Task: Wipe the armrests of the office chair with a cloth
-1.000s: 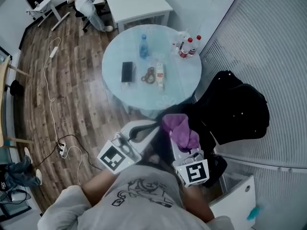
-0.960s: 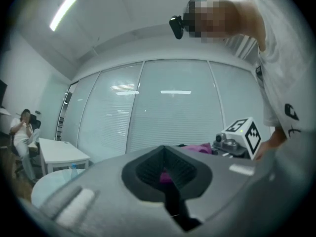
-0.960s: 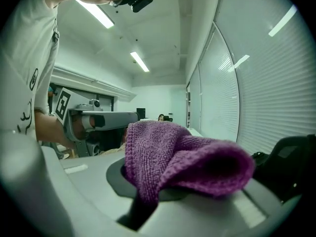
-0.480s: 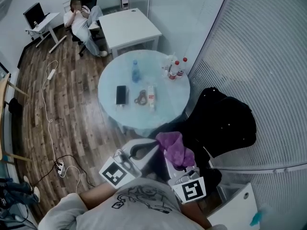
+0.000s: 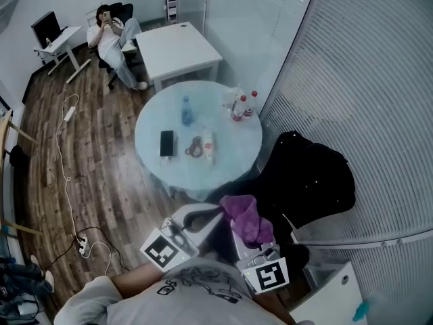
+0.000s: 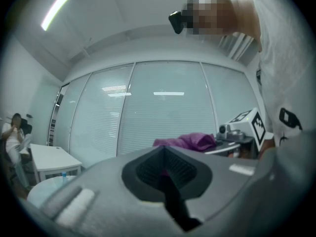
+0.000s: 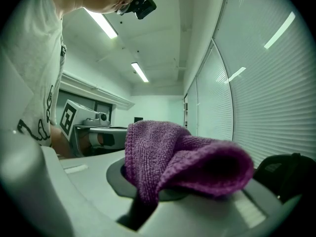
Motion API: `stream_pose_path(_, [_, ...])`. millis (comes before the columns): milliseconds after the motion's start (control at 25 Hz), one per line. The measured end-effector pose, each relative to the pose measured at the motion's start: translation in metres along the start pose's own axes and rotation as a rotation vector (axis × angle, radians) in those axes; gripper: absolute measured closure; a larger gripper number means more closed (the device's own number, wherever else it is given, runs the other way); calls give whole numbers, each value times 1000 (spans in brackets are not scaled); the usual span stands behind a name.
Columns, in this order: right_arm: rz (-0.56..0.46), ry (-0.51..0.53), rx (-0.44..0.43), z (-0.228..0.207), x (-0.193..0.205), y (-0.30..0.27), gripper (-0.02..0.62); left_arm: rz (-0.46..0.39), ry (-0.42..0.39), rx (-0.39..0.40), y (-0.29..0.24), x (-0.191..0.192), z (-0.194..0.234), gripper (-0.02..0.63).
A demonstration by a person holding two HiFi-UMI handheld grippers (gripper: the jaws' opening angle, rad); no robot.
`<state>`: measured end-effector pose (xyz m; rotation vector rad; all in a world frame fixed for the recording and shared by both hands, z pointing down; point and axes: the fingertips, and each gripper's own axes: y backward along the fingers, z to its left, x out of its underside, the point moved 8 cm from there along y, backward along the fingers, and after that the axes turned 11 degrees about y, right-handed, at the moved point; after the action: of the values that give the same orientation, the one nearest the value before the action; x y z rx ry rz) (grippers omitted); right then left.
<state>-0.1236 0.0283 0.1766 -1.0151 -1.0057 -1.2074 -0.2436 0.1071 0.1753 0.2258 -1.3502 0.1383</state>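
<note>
In the head view, both grippers are held close to my chest at the bottom of the frame. My right gripper (image 5: 246, 233) is shut on a crumpled purple cloth (image 5: 247, 215), which bulges over its tips; in the right gripper view that cloth (image 7: 182, 162) fills the jaws (image 7: 148, 194). My left gripper (image 5: 215, 210) points toward the cloth with jaws shut on nothing (image 6: 167, 171). The black office chair (image 5: 311, 175), draped in dark fabric, stands just right of and beyond the grippers. Its armrests do not show clearly. Neither gripper touches it.
A round glass table (image 5: 152, 171) ahead carries a water bottle (image 5: 185, 110), a phone (image 5: 166, 143) and red-capped bottles (image 5: 243, 105). Beyond are a white desk (image 5: 177, 48) and a seated person (image 5: 108, 36). A cable (image 5: 67, 181) trails across the wood floor. Blinds cover the glass wall (image 5: 379, 100) at right.
The head view has pulled back and risen, so the table and chair look farther off. Both grippers sit slightly lower in frame, and the right one still holds the cloth.
</note>
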Motion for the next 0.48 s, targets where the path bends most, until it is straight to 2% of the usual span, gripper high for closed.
stream_pose_path(480, [10, 8, 3, -1, -4, 3, 566, -9, 15, -5, 2, -3, -2, 604])
